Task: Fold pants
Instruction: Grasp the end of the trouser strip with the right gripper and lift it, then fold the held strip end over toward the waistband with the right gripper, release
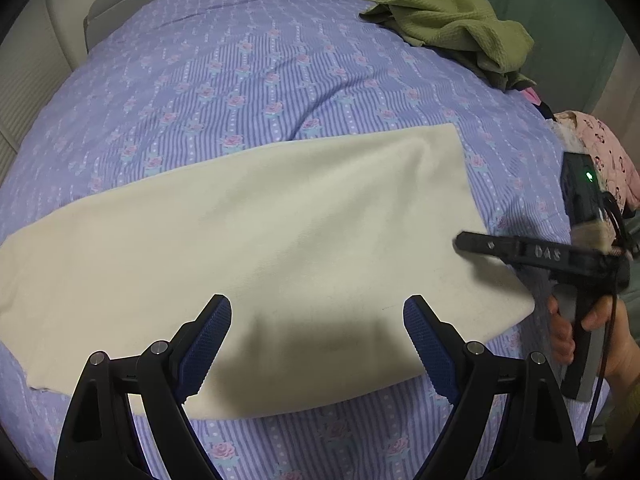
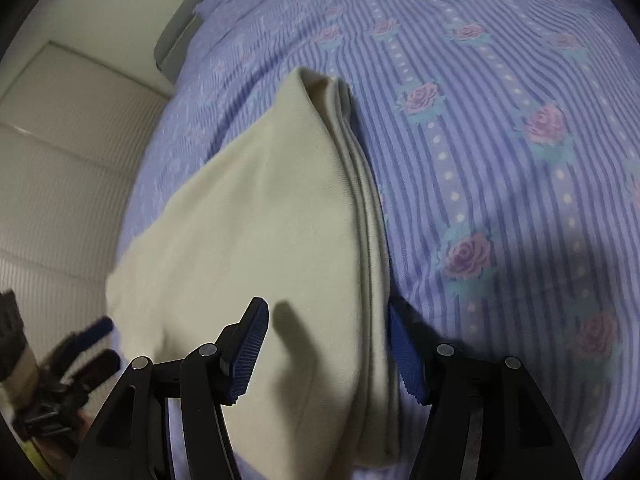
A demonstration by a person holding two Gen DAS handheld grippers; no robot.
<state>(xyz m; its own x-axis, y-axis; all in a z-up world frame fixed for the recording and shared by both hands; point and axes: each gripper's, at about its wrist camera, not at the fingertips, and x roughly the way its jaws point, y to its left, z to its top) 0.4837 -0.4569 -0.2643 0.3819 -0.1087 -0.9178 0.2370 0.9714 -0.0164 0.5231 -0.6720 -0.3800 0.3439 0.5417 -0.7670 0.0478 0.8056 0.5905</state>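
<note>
Both grippers, left (image 1: pixel 317 344) and right (image 2: pixel 328 348), jaws spread, over cream pants (image 1: pixel 256 240).

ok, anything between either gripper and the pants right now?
Nothing visible. The left gripper hangs open directly over the cream pants; the right gripper is open at their layered edge. The green garment lies far off on the bedspread.
</note>
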